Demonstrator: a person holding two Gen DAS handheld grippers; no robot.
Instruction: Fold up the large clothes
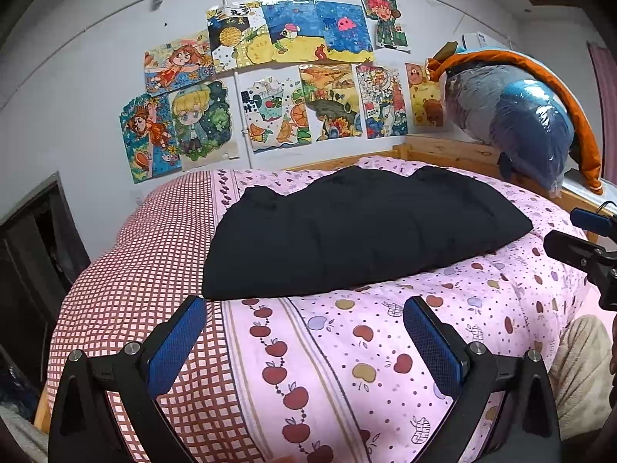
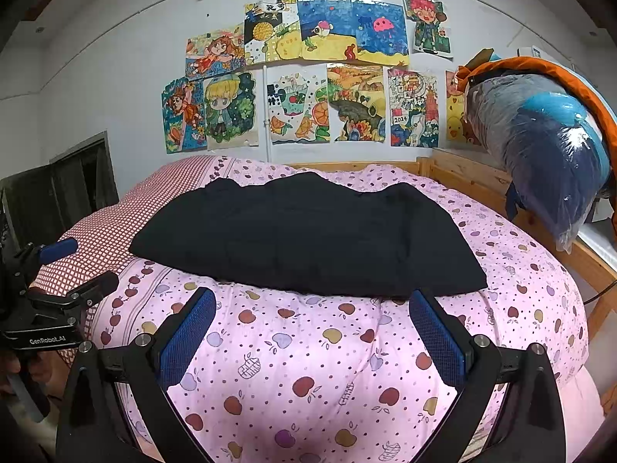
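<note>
Together we hold both tools above the near edge of the bed, and we read each view from its left side across.

At the far left of the left wrist view a dark doorway point(image 1: 34, 247) shows, then the red-and-white checked part of the bed cover point(image 1: 146, 262). At lower centre our left gripper point(image 1: 304, 337) stands wide, blue pads point(image 1: 177, 343) far apart with nothing between them, above the pink apple-print quilt point(image 1: 347, 347). Just beyond its tips lies the folded black garment point(image 1: 358, 227), a flat rectangle across the middle of the bed, its near edge touching the quilt. Above it, the upper centre holds colourful children's drawings taped to the grey wall point(image 1: 270, 77). At upper right a blue bundle wrapped in clear plastic point(image 1: 528, 127) rests on the wooden bed rail point(image 1: 447, 150).

In the right wrist view, the left gripper point(image 2: 83, 266) appears at the left edge, seen side-on with its fingers parted. At lower centre our right gripper point(image 2: 312, 332) is also spread wide and empty. The black garment point(image 2: 304, 235) lies in mid-frame, its near right corner just beyond the right fingertip point(image 2: 420, 301). The plastic-wrapped bundle point(image 2: 547, 162) fills the upper right.
</note>
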